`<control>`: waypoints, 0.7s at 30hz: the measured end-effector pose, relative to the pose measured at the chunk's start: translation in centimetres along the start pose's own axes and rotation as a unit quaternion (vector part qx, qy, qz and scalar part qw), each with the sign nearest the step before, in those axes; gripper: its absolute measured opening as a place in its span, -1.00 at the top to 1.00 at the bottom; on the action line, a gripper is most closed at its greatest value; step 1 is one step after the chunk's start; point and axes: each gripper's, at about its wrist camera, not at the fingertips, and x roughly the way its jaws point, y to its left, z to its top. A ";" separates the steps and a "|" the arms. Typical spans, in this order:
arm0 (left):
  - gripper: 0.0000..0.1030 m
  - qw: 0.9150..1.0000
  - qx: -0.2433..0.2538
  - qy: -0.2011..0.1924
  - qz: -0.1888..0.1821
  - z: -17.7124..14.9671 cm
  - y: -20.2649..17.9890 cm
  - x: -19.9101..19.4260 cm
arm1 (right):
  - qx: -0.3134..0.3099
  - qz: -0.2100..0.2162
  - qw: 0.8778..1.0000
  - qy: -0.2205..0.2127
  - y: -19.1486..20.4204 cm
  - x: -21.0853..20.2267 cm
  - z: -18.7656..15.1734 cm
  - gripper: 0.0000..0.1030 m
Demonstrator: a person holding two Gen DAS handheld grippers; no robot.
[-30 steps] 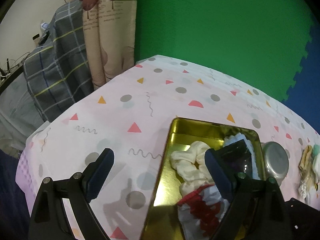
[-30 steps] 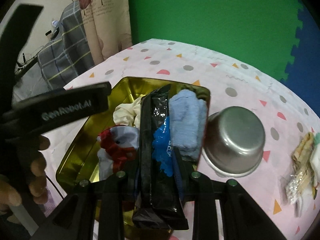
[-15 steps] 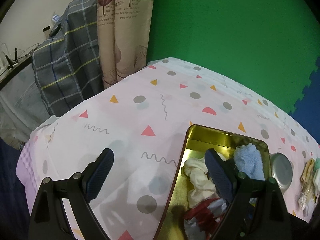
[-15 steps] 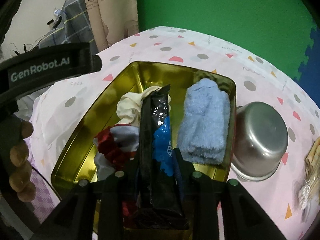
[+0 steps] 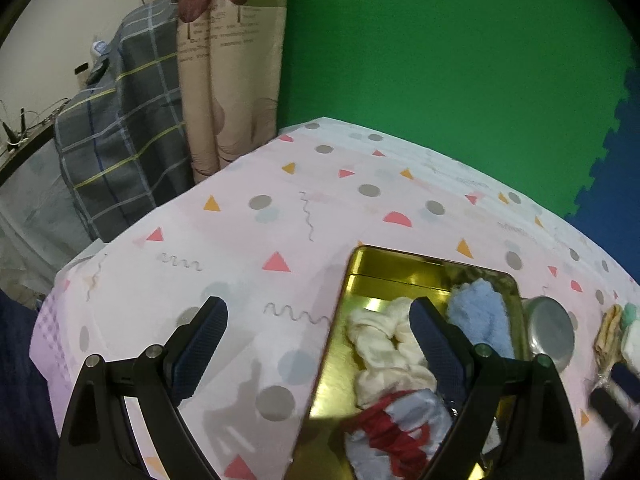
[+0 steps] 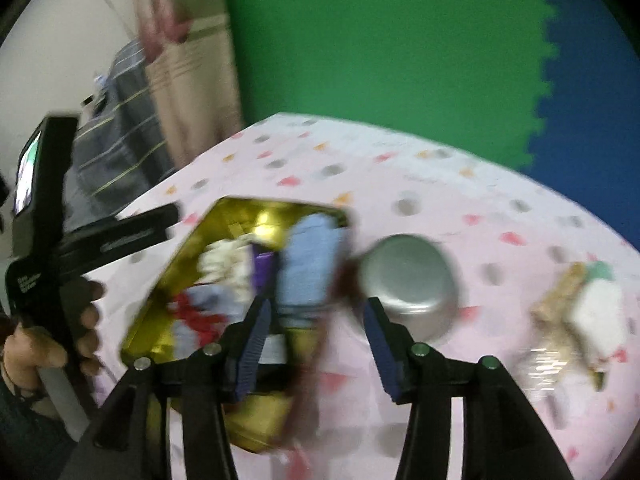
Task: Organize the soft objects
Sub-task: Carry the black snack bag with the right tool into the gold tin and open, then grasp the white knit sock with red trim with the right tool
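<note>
A gold metal tray [image 5: 360, 272] [image 6: 188, 252] on the pink patterned tablecloth holds a cream cloth [image 5: 380, 340] [image 6: 224, 264], a folded light-blue towel [image 5: 476, 316] [image 6: 308, 264] and a white-and-red cloth [image 5: 392, 436] [image 6: 192, 316]. A black and purple packet [image 6: 262, 268] lies in the tray between cream cloth and towel. My left gripper [image 5: 318, 344] is open and empty over the tray's left edge. My right gripper [image 6: 318, 344] is open and empty over the tray's right side; this view is blurred.
An upturned steel bowl [image 6: 408, 280] [image 5: 550, 332] stands right of the tray. Further right lies a pile of small soft items [image 6: 576, 312] [image 5: 616, 328]. A plaid cloth [image 5: 120, 140] and curtain [image 5: 232, 60] hang beyond the table's left edge. A green wall [image 5: 440, 60] stands behind.
My right gripper opened and let go of the black packet, which now lies in the tray, and swung right. The left gripper drew back a little, still open.
</note>
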 end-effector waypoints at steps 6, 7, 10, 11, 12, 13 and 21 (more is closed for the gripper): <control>-0.76 0.999 0.033 -0.006 -0.010 -0.5 -1.9 -0.6 | 0.037 -0.092 0.995 -0.002 -9.2 -1.8 -1.2 -0.04; -0.76 0.999 0.039 -0.008 -0.014 -0.6 -2.4 -0.8 | 0.048 -0.112 0.993 -0.001 -11.2 -2.1 -1.5 -0.04; -0.76 0.998 0.053 -0.013 -0.026 -0.8 -3.2 -1.3 | 0.064 -0.148 0.987 0.004 -15.2 -2.0 -2.3 -0.04; -0.76 0.998 0.061 -0.017 -0.031 -0.9 -3.6 -1.6 | 0.070 -0.156 0.985 0.004 -16.5 -2.0 -2.5 -0.04; -0.77 0.997 0.068 -0.020 -0.034 -1.0 -4.0 -1.8 | 0.075 -0.164 0.984 0.004 -17.8 -1.9 -2.8 -0.05; -0.77 0.996 0.077 -0.022 -0.038 -1.1 -4.5 -2.0 | 0.079 -0.169 0.982 0.006 -18.8 -1.7 -3.0 -0.05; -0.81 0.983 0.160 -0.034 -0.085 -2.9 -9.3 -3.7 | 0.074 -0.171 0.982 -0.009 -22.1 0.5 -4.0 -0.15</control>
